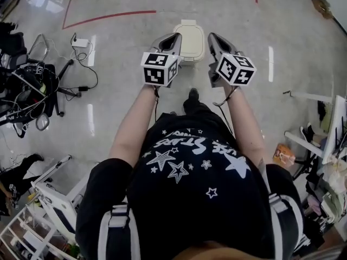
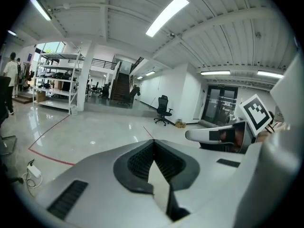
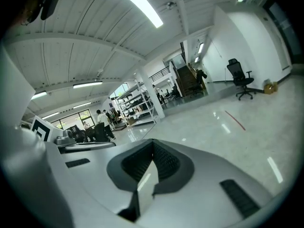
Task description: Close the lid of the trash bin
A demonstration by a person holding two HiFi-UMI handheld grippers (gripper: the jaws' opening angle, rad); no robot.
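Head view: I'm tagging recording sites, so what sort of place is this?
Probably a large indoor workshop or lab hall: glossy floor with red taped lines, metal shelving racks, an office chair, tangled cables.

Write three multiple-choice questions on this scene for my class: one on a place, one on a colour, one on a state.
1. Where is the cream plastic trash bin?
A. on a metal shelf
B. on the glossy grey floor, between the left claw and the right claw
C. under a chair

2. What colour is the thin curved floor line?
A. red
B. blue
C. yellow

3. How is the left claw?
A. wide open
B. shut on a cable
C. shut, empty

Answers:
1 B, the head view shows the bin there.
2 A, the line reads red against the grey.
3 C, the left gripper view shows its jaws meeting with nothing between.
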